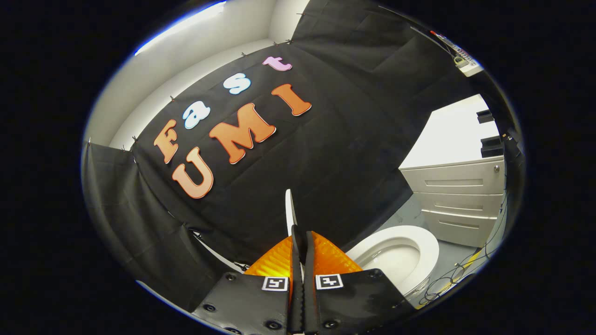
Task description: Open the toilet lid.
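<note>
The white toilet lid (289,207) stands raised and is seen edge-on as a thin strip rising from between my fingertips. My gripper (301,235) is shut on its edge, with both fingers (279,263) pressed against it. To the right of the fingers and lower down lies the open toilet, its white seat (426,249) ringing the bowl (396,263). The lid's hinge end is hidden behind the gripper.
A white cabinet with drawers (458,200) stands beyond the toilet on the right. Cables (447,279) lie on the grey floor (449,253) beside the bowl. The black cloth wall (326,153) hangs close behind the lid.
</note>
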The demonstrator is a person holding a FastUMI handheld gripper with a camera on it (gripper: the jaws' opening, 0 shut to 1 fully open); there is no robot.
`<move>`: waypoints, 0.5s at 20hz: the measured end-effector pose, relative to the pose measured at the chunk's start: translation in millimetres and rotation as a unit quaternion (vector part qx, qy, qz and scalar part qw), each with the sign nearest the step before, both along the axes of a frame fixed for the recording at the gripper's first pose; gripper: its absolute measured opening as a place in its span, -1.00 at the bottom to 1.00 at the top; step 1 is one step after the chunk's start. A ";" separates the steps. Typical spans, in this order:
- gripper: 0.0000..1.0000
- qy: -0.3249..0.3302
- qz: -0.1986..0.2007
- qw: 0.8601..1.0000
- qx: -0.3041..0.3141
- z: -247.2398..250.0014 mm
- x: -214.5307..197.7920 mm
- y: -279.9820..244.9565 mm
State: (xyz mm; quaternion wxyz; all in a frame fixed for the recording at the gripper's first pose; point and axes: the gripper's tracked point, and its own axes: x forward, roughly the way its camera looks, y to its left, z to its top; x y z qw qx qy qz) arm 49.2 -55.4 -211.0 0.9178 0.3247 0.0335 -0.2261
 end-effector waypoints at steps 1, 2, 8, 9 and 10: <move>-0.84 0.001 0.004 1.000 -0.008 5.5 3.4 5.7; -0.84 0.002 0.011 1.000 -0.011 7.0 6.5 13.3; -0.84 0.011 0.029 0.999 -0.044 20.7 19.9 41.8; -0.84 0.015 0.033 0.998 -0.053 23.0 20.6 48.5; -0.84 0.019 0.036 0.997 -0.060 25.5 23.8 55.3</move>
